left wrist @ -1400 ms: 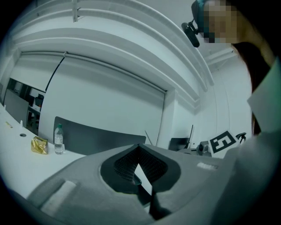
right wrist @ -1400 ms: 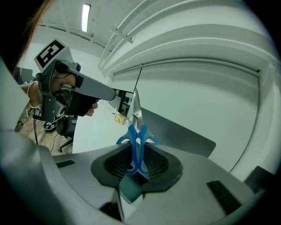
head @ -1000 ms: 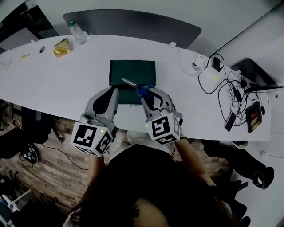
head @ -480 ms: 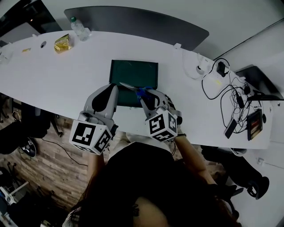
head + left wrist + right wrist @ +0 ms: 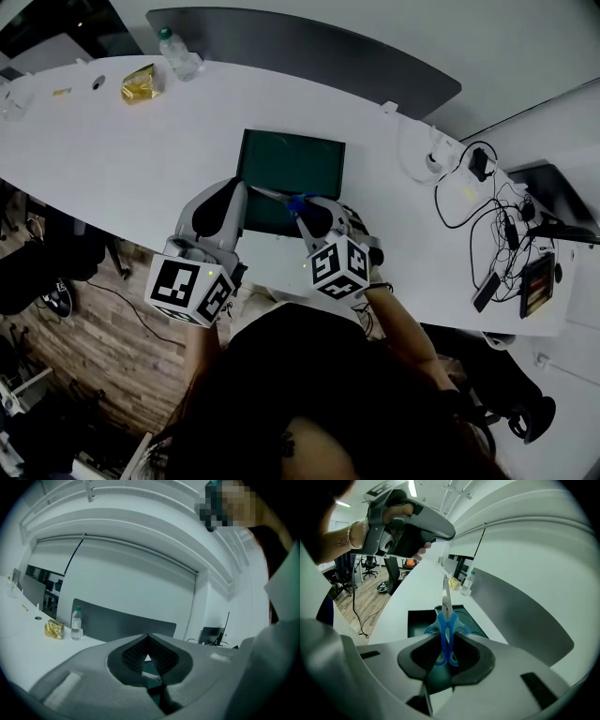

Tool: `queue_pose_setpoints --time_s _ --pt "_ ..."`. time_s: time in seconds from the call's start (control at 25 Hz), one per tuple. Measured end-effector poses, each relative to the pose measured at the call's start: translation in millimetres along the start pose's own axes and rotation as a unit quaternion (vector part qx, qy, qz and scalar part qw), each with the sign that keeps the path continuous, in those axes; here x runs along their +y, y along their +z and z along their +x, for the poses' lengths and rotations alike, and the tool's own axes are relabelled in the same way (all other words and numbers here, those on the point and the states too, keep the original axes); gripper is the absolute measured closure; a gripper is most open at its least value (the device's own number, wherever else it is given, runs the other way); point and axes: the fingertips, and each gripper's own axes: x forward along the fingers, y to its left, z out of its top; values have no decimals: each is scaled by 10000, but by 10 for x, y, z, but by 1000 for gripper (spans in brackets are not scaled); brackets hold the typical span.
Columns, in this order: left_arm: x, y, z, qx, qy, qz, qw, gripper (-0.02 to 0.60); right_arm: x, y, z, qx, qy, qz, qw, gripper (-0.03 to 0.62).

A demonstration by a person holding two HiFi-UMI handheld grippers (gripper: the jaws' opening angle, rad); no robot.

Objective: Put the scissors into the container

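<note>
Scissors (image 5: 280, 198), pinched at their blue handles by the right gripper (image 5: 309, 210), pointed blades-first toward ten o'clock over the container (image 5: 314, 157), while the left gripper (image 5: 230, 199) kept its jaws pressed together.

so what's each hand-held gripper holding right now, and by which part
The right hand-held gripper clamps the scissors by their blue handles, blades pointing toward the container. The left hand-held gripper is shut and holds nothing.
</note>
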Motion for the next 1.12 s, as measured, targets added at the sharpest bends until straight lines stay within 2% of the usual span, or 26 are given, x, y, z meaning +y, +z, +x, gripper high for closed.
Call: queue_pose_setpoints --time_s 0.56,1.12 --pt "233 -128 119 133 251 -87 9996 572 143 -276 362 463 513 -482 9964 503" --pt "304 -329 154 304 417 -257 9983 572 293 -621 635 1123 904 -597 9878 503"
